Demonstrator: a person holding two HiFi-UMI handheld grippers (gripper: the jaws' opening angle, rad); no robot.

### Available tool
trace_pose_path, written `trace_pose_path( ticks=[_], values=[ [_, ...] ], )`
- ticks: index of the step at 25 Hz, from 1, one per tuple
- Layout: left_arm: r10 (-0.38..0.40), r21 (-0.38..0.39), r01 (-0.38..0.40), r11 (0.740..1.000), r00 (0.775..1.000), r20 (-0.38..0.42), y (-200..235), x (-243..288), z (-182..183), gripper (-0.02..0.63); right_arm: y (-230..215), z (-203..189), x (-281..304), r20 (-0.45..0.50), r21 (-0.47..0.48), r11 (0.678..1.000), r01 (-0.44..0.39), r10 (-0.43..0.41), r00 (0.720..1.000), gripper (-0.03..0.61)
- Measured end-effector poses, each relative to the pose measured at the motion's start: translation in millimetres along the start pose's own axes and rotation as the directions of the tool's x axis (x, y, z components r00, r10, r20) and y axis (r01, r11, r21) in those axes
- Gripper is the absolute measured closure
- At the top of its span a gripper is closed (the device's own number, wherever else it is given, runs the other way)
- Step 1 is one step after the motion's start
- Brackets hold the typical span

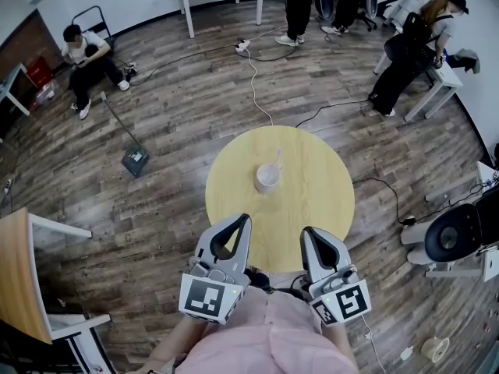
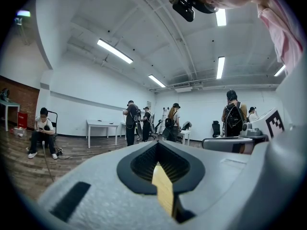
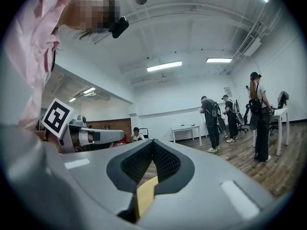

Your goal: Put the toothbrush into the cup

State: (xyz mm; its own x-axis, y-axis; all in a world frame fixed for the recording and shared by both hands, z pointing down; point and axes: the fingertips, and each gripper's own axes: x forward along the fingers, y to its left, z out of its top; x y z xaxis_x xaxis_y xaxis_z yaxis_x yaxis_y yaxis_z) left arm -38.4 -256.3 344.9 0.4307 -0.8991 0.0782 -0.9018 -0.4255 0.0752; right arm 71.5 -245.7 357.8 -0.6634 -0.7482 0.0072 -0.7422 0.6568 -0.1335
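A white cup (image 1: 267,178) stands near the middle of the round yellow table (image 1: 312,170). A pale toothbrush (image 1: 276,159) leans inside it, its handle sticking up toward the far side. My left gripper (image 1: 245,218) hovers over the table's near edge, shut and holding nothing. My right gripper (image 1: 307,231) is beside it, also shut and holding nothing. Both are well short of the cup. In the left gripper view the left gripper (image 2: 157,143) points out across the room, and in the right gripper view the right gripper (image 3: 152,141) does the same. The cup shows in neither.
A white cable (image 1: 253,76) runs along the wood floor behind the table. A long-handled floor tool (image 1: 134,160) lies to the left. A wooden desk (image 1: 15,271) is near left and an office chair (image 1: 452,236) at right. Several people stand or sit by the far walls.
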Motion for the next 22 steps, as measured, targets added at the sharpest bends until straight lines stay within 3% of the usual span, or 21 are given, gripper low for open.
trace_pose_path(
  ticks=[22],
  values=[
    [0.022, -0.022, -0.021, 1.0, 1.0, 0.017, 10.4, -1.2, 5.0, 0.61, 8.0, -1.0, 9.8, -0.034, -0.041, 0.999, -0.023, 0.022, 0.999, 0.572]
  ],
)
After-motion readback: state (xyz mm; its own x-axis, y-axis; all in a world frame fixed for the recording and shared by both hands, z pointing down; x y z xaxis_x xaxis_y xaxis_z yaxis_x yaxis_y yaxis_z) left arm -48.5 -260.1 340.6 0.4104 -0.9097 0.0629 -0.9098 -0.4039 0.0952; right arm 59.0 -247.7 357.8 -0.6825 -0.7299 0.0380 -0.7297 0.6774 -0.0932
